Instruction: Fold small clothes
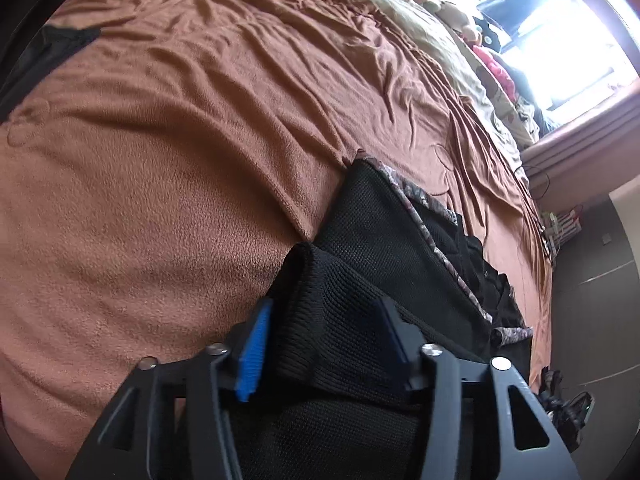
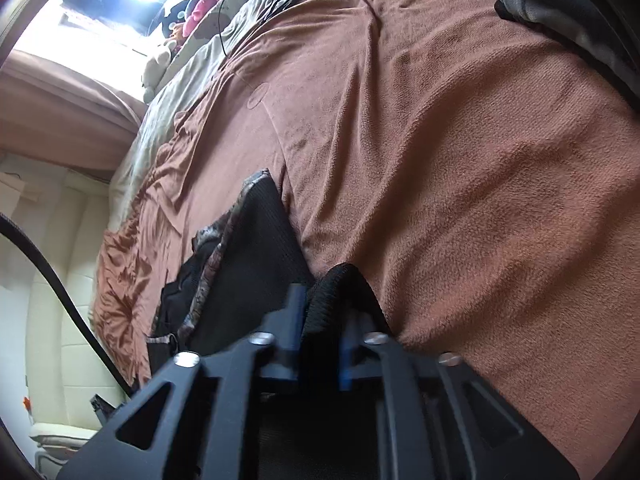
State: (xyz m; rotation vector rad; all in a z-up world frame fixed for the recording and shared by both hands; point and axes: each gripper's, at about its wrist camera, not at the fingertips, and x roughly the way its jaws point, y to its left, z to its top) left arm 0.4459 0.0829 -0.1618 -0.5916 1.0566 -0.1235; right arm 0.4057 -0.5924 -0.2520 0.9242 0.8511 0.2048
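Black knit garment (image 1: 360,248), patterned brownish trim, lies on the brown bed (image 1: 160,160), a rolled fold between each pair of fingers. Left gripper (image 1: 324,332) fingers spread, slack. Right gripper (image 2: 324,312): can't tell if pinching. No readable labels.

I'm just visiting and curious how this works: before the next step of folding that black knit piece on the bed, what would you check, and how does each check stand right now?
1. Black knit garment lies on the brown blanket: ok.
2. Left tool has a fold of the knit between its fingers: ok; the blue pad stands off the cloth, so it is not gripped.
3. Right tool has knit between its fingers: ok; whether it is pinched tight, cannot tell.
4. Open blanket beyond the garment to fold onto: ok.
5. Patterned trim lying flat: not ok, it looks bunched.
6. Dark pile at the far corner sits apart from the garment: ok.
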